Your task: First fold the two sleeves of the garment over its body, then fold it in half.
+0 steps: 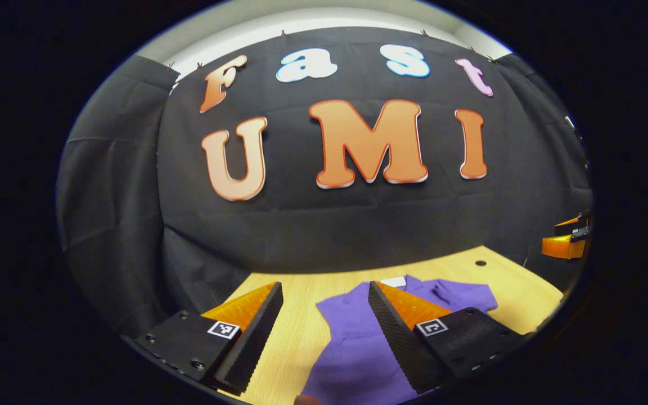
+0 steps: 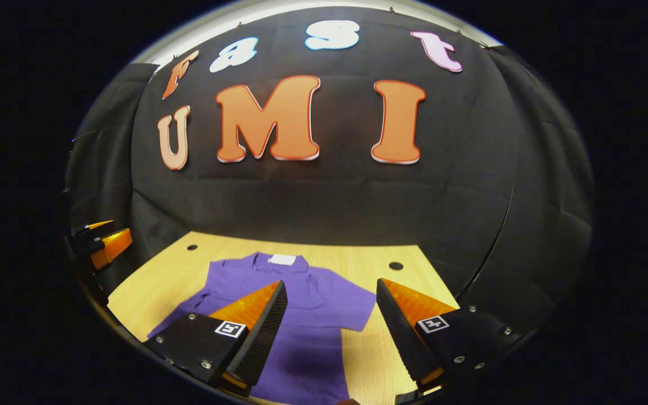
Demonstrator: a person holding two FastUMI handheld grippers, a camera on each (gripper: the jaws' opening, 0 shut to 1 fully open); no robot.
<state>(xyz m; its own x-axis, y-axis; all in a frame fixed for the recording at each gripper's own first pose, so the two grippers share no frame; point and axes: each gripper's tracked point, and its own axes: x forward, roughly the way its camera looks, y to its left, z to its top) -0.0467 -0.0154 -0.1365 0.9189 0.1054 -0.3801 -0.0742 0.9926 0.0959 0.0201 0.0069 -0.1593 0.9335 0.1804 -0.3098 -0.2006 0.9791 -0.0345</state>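
A purple short-sleeved shirt (image 1: 352, 343) lies flat on the wooden table (image 1: 296, 332), collar with a white tag (image 1: 394, 281) toward the wall. In the left gripper view my left gripper (image 1: 324, 337) hovers open above the shirt's left sleeve area, nothing between its fingers. In the right gripper view the same shirt (image 2: 307, 315) spreads with its white tag (image 2: 282, 259) at the far side and a sleeve (image 2: 358, 309) spread out to the right. My right gripper (image 2: 332, 337) is open above that side. The other gripper shows at the edge of each view (image 1: 568, 239) (image 2: 99, 242).
The wooden table (image 2: 155, 281) has small round holes (image 2: 396, 265) (image 2: 192, 247) (image 1: 480, 262) near its far edge. Black cloth closes the booth behind and at both sides. Bare wood shows around the shirt.
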